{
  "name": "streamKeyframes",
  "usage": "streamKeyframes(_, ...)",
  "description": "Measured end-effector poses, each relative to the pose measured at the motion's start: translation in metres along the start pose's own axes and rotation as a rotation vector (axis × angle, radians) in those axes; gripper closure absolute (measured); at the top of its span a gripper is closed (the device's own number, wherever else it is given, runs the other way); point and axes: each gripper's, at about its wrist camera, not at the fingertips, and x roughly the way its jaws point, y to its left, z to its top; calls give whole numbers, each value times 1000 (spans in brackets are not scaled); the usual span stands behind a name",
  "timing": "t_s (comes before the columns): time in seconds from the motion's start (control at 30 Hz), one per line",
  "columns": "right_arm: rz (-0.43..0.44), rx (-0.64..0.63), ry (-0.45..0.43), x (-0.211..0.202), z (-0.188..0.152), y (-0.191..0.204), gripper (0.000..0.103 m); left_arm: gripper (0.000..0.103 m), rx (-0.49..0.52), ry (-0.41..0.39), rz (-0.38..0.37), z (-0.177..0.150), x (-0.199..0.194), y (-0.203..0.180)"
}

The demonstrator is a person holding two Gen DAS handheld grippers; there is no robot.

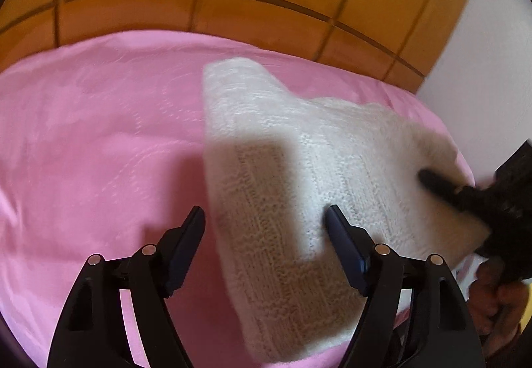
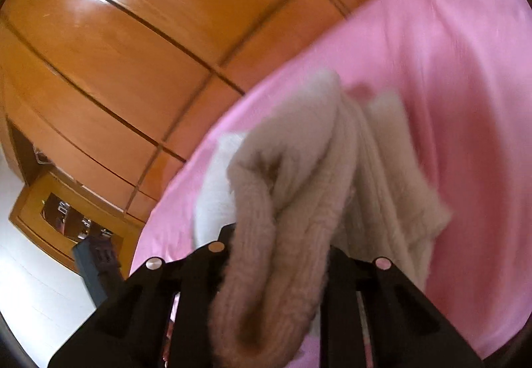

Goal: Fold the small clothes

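On one pink sheet [image 1: 99, 135], left gripper [image 1: 266, 218] jaws released; right gripper [image 2: 276, 235] grasps one white knit [image 1: 299, 152].

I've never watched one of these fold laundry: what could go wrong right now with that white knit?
The right gripper pinches only a bunched fold of the white knit garment, so it might slip free. The left gripper hangs open over the knit's edge and could catch the pink sheet too. Both views are blurred, suggesting quick moves that may spoil the fold.

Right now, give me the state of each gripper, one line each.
Left gripper: open, jaws wide over the white knitted garment, not gripping it.
Right gripper: shut on a bunched fold of the garment.
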Motion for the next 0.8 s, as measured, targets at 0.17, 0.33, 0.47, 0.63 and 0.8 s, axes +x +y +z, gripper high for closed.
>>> streamKeyframes(0.17,-63,-28,-17,-30,-24,-18,87,27,165,-12,53,-12,11,-28)
streamKeyframes(0.33,-11,186,-19,-24,-54,-80,80,18,98,31,20,-23,25,-22)
streamKeyframes(0.47,-117,109,-96,-46,-42,-56,43,15,-124,63,-74,-18,19,11)
streamKeyframes(0.63,-297,-135,-234,-71,-31,-10,52,15,-134,-79,-37,4,-17,15)
streamKeyframes(0.8,-329,-311,-172,-44,-23,22,86,29,147,-151,107,30,-21,-35)
